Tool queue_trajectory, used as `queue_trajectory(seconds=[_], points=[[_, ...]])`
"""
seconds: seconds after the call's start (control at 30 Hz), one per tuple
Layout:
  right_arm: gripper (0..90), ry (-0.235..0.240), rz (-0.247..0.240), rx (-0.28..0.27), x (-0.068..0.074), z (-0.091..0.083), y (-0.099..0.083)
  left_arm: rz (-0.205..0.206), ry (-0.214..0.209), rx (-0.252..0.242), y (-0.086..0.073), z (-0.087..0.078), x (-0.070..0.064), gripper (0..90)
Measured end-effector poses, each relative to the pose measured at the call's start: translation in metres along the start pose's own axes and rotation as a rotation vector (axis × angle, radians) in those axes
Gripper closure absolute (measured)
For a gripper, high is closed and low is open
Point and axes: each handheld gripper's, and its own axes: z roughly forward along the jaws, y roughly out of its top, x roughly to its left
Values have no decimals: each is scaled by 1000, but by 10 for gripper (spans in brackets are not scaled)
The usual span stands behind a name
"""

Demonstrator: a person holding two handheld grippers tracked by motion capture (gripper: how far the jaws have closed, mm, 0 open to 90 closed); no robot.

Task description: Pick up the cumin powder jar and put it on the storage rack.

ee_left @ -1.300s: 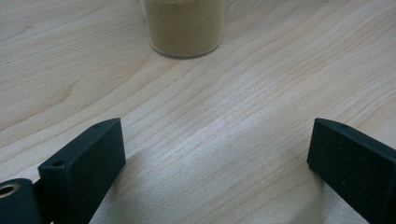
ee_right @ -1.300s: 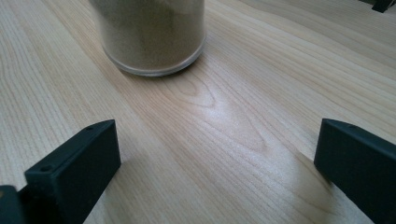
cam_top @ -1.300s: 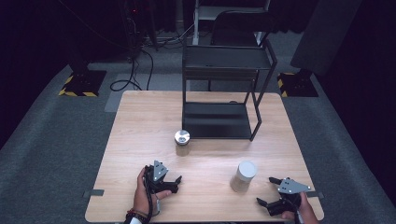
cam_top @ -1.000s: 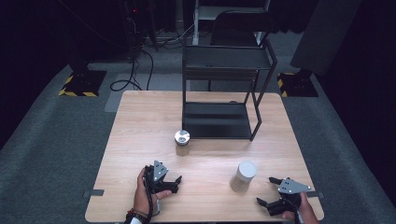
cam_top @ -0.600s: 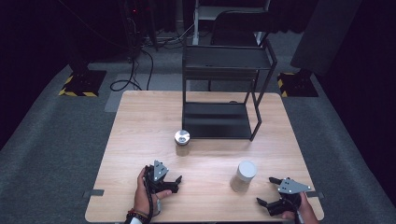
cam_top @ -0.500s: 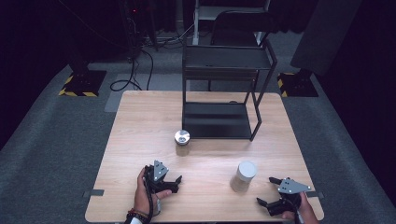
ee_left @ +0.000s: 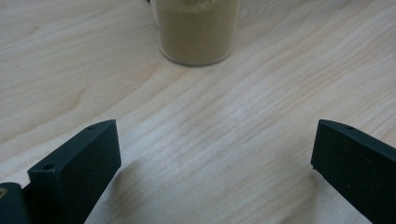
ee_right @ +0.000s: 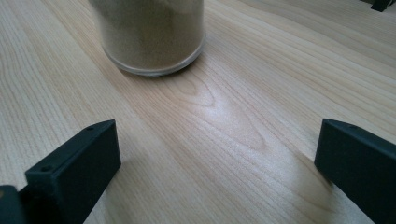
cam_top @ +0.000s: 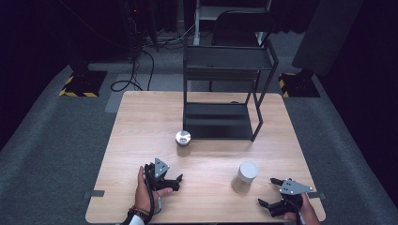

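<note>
Nothing moved since earlier frames. High view: white-lidded jar [cam_top: 246, 176] upright on counter [cam_top: 141, 122]; left gripper [cam_top: 165, 178] well left of jar, right gripper [cam_top: 273, 198] just right of it. Left gripper view: jaws wide, jar [ee_left: 198, 29] ahead. Right gripper view: jaws wide, jar [ee_right: 152, 35] ahead.

Left gripper [ee_left: 212, 154] low over pale wood table [ee_left: 243, 116], black jaws spread wide, clear jar of tan powder [ee_left: 198, 30] stood beyond, well apart.
</note>
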Motion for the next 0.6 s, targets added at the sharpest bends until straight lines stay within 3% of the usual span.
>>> queue_trajectory(seconds=[0.17, 0.6], points=[[0, 0, 0, 0, 0, 0, 0, -3, 0, -13, 5, 2, 1, 13], [0, 0, 1, 0, 0, 0, 0, 39, 6, -56, 37, 8, 6, 13]])
